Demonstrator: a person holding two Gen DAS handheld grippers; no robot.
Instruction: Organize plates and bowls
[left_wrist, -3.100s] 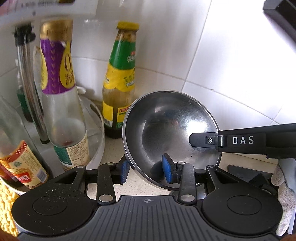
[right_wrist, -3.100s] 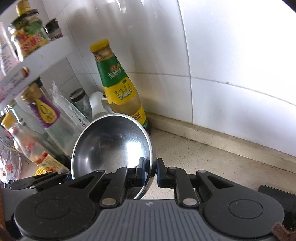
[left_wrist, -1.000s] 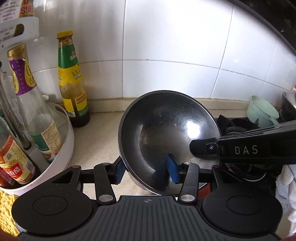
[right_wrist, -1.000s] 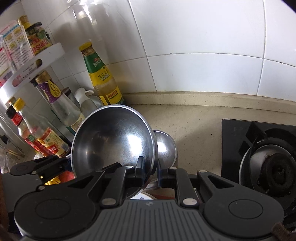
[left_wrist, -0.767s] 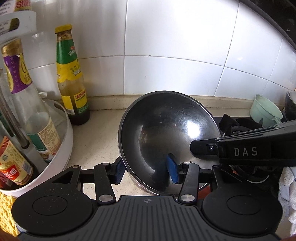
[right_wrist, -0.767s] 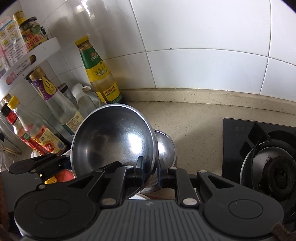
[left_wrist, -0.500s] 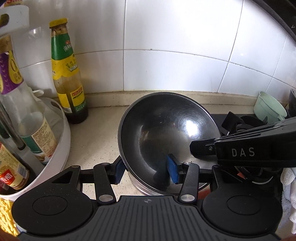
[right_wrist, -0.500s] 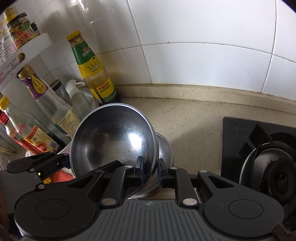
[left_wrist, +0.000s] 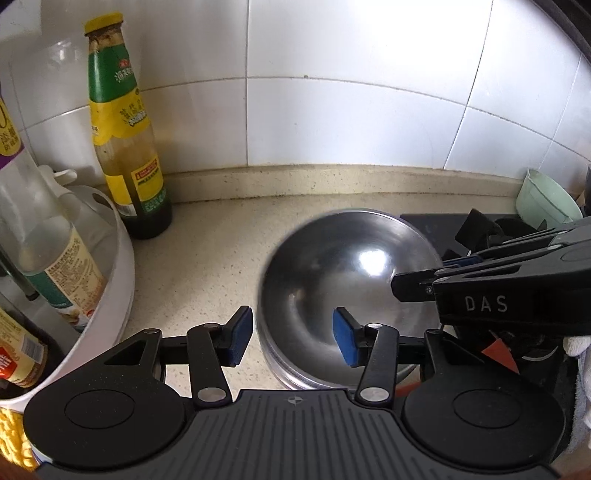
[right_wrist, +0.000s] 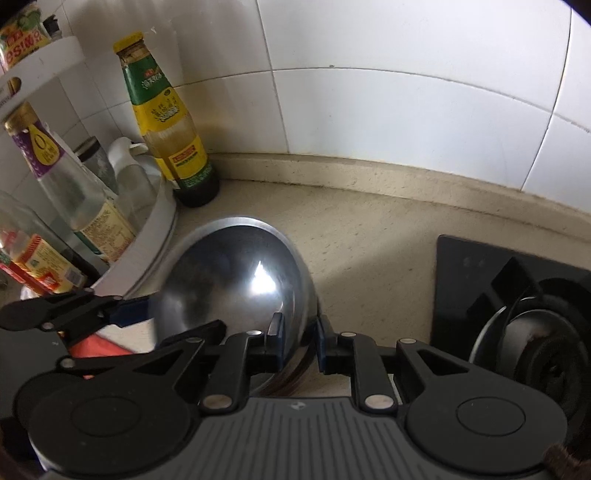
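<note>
Both claws are straddling the steel bowl (left_wrist: 347, 284) at lower centre: left gripper (left_wrist: 291, 338) released, right gripper (right_wrist: 299, 341) opening, pads just clear of its rim. Sauce bottle (right_wrist: 168, 129) and white rack (left_wrist: 110, 266) are crowding the left; stove burner (right_wrist: 535, 332) is sitting right.

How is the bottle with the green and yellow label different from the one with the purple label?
The green-and-yellow bottle has a yellow cap; the purple-label bottle has a gold one. The green-and-yellow bottle stands on the counter; the purple-label bottle stands in the white rack. Both stand upright.
</note>
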